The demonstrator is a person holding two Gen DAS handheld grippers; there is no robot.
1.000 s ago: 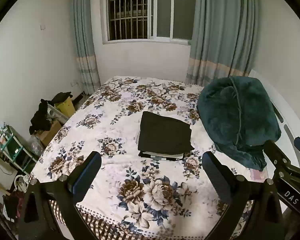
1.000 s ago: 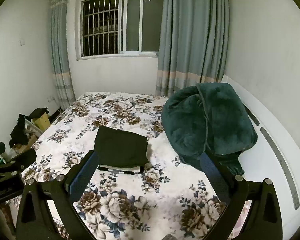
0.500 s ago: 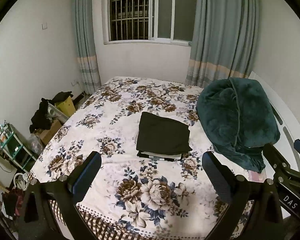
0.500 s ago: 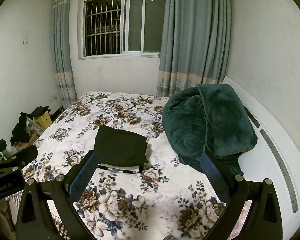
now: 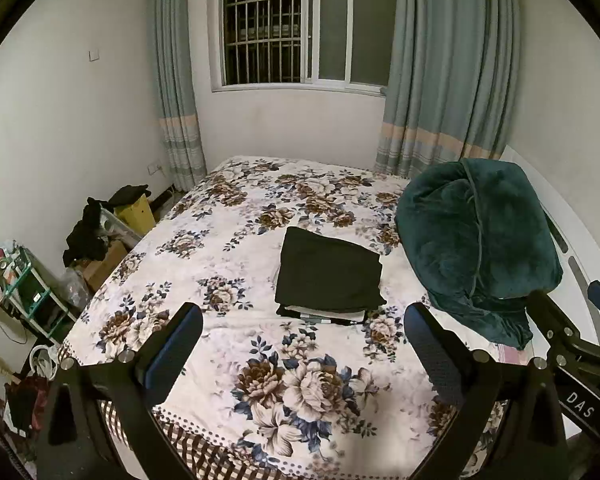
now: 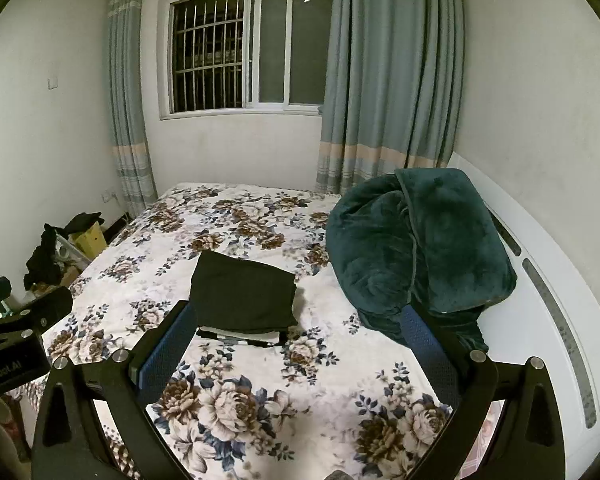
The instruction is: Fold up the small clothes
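Both tools hover above the near edge of the bed. The left hand-held gripper and right hand-held gripper are spread wide, empty. The folded dark clothes sit mid-frame, beside the green blanket.

Dim indoor light, dark window, sharp focus, fisheye-bent, vignetted edges.

White walls. Barred window in far wall, dark outside; grey-blue curtains with a pale band hang either side. Bed with floral spread fills the room centre; white headboard right. Cluttered green shelf rack and cardboard boxes on the floor left.
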